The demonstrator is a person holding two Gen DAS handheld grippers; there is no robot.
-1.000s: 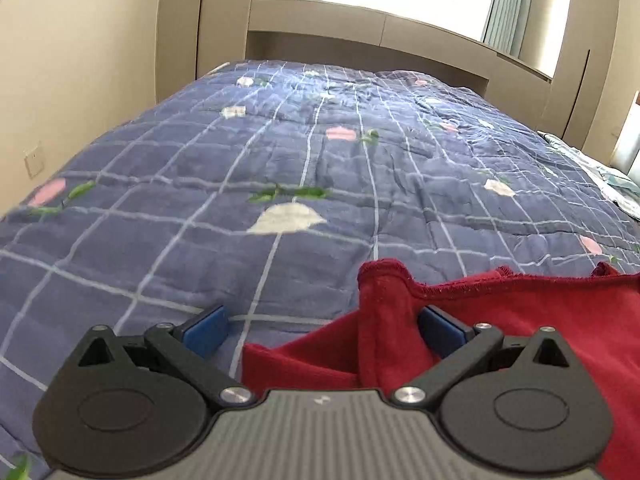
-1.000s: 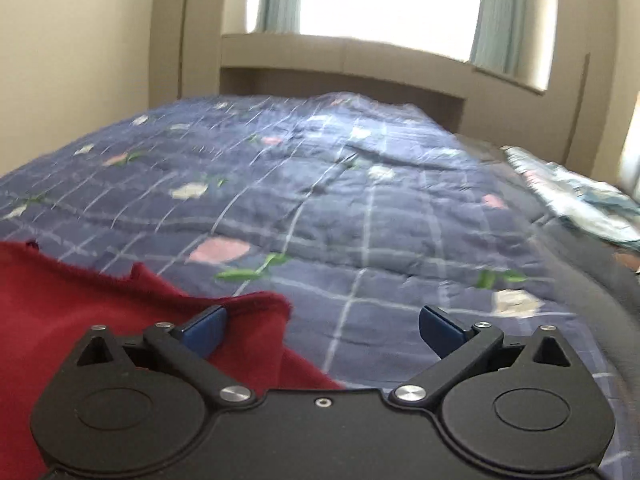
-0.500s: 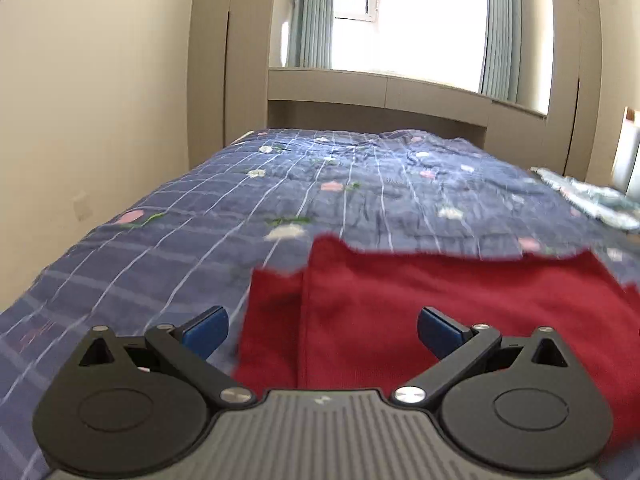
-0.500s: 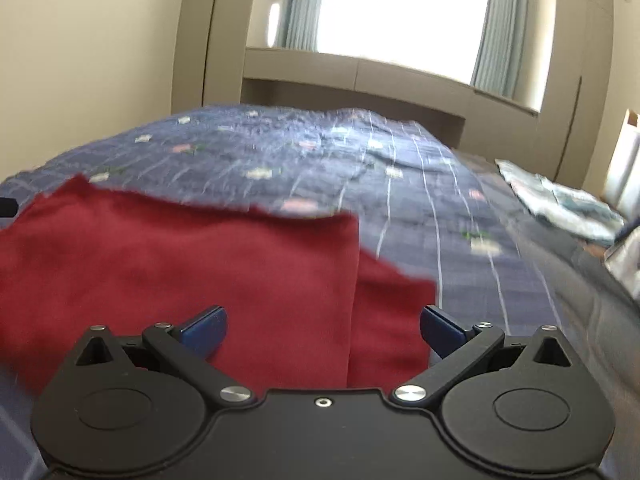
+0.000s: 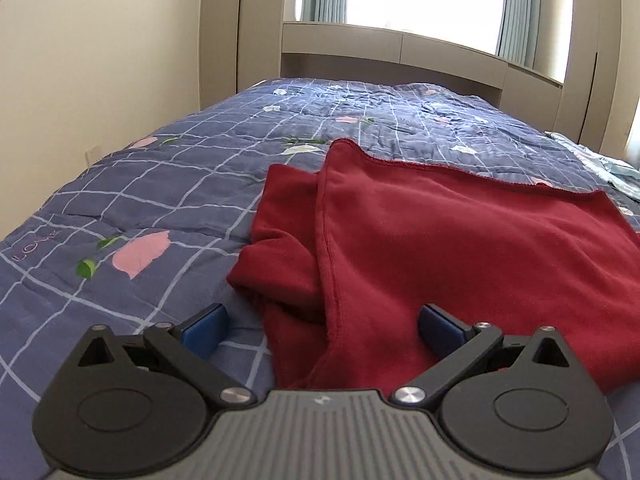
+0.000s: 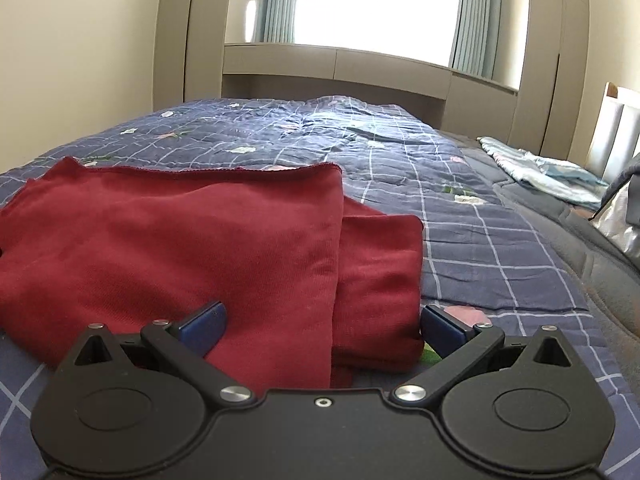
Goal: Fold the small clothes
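Two grippers are in my hands, and both have their blue-padded fingers spread wide apart, clamped on nothing. My left gripper (image 5: 322,330) sits low at the near left corner of the red garment (image 5: 460,248): its left finger (image 5: 206,326) is over bare quilt, its right finger (image 5: 438,330) over red cloth, and the garment's near corner lies in the gap between them. I cannot tell whether either pad touches the fabric. My right gripper (image 6: 322,328) sits at the near right corner of the same red garment (image 6: 180,240), with its left finger (image 6: 204,324) over the cloth and its right finger (image 6: 440,328) just past the cloth's right edge, above a pink patch on the quilt.

My garment lies flat on the blue checked quilt (image 5: 152,184), which is printed with pink and white flowers and green leaves. It is doubled over: a broad upper layer with a stitched far hem covers most of it, and a narrower lower layer sticks out at each side. On the left that lower part is bunched and rumpled; on the right it lies as a smooth strip.

Well apart from the garment, at the far right of the bed, lies a pale blue patterned cloth (image 6: 548,174).
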